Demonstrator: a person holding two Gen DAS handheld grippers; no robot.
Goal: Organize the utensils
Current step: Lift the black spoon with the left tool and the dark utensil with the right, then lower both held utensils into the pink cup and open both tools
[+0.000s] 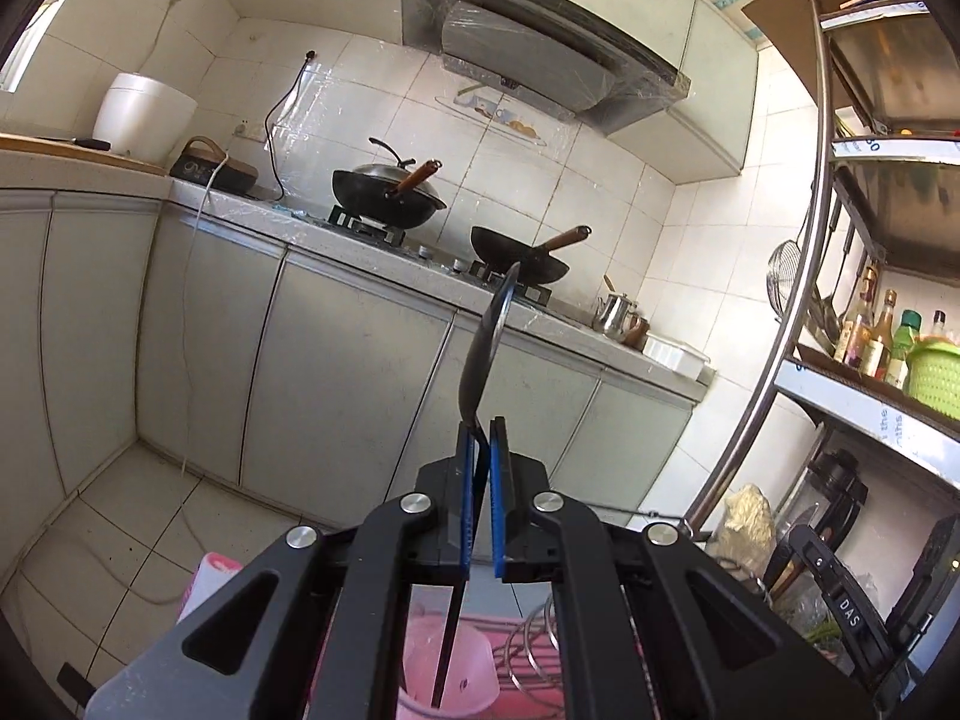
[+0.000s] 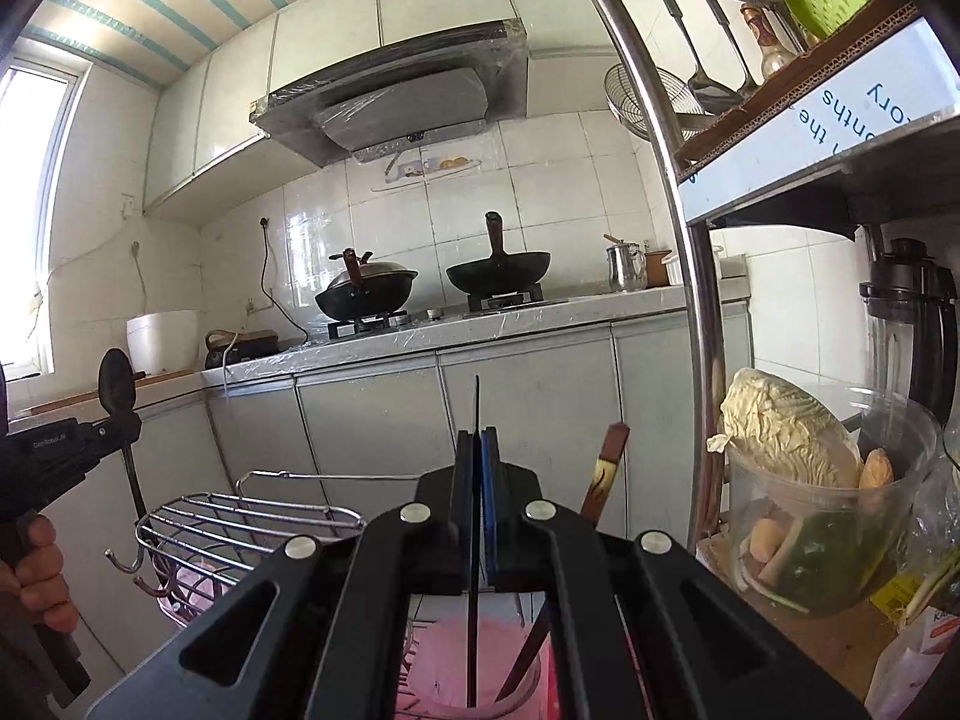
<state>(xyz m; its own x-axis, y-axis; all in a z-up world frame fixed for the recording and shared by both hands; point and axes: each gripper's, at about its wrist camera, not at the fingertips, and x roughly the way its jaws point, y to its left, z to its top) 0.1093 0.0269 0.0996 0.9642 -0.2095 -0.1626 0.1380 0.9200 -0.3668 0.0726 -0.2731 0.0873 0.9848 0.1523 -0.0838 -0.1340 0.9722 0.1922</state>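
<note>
Left tongs (image 1: pixel 480 438) clench a black spoon (image 1: pixel 486 348); right tongs (image 2: pixel 478 450) clench a thin black chopstick (image 2: pixel 476 408). Both hang over the pink holder (image 2: pixel 444 660), where one brown chopstick (image 2: pixel 606 468) already stands; dropping remains.

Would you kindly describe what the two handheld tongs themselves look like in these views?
Both the left tongs and the right tongs are matte black, with angular linkage arms joined by round silver pivot caps and triangular cut-outs. Their flat fingers carry blue pads. Seen from the right wrist view, the left unit's black body bears small white lettering, too small to read.
</note>
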